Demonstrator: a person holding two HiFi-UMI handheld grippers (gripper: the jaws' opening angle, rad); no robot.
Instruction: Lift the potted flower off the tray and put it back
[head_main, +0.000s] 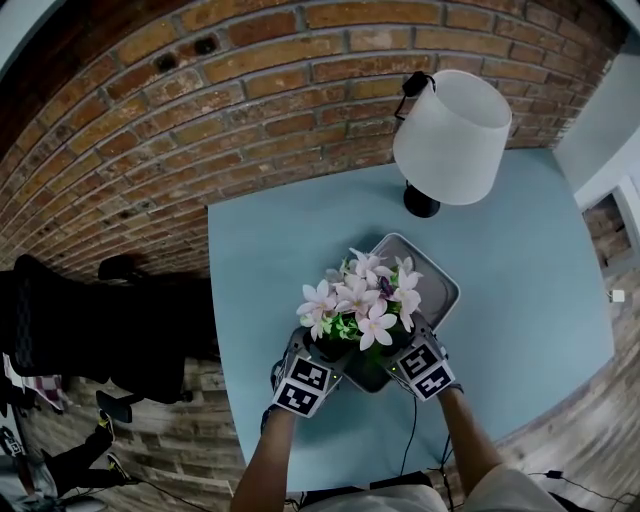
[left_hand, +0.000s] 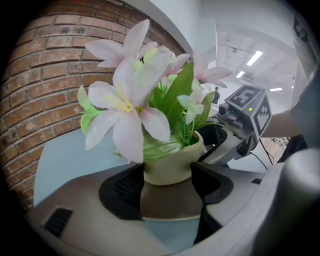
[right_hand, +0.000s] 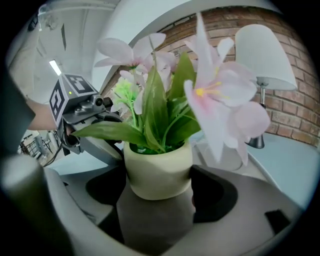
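Looking along the left gripper (left_hand: 167, 186), we note both jaws pressed on the sides of the pale pot (left_hand: 170, 167): clamped on it, low on the wall. The right gripper (right_hand: 159, 192) reads the same from the opposite side, with its jaws closed on the pot and the pot upright between them. Each gripper view shows the other gripper's marker cube just past the foliage.

Head view: the two grippers meet from left and right under the flowers (head_main: 362, 300), which are pink-white blooms over green leaves. The pot is at the near corner of the grey tray (head_main: 437, 287), and the blooms overlap that corner. The right gripper view puts the tray just behind the pot. We cannot tell whether the pot's base touches the tray or the table.

The table (head_main: 520, 300) is light blue. Beyond the tray, well apart from it, stands a lamp (head_main: 450, 135) with a white shade and a dark base. A brick wall (head_main: 200, 120) runs behind the table's far edge.
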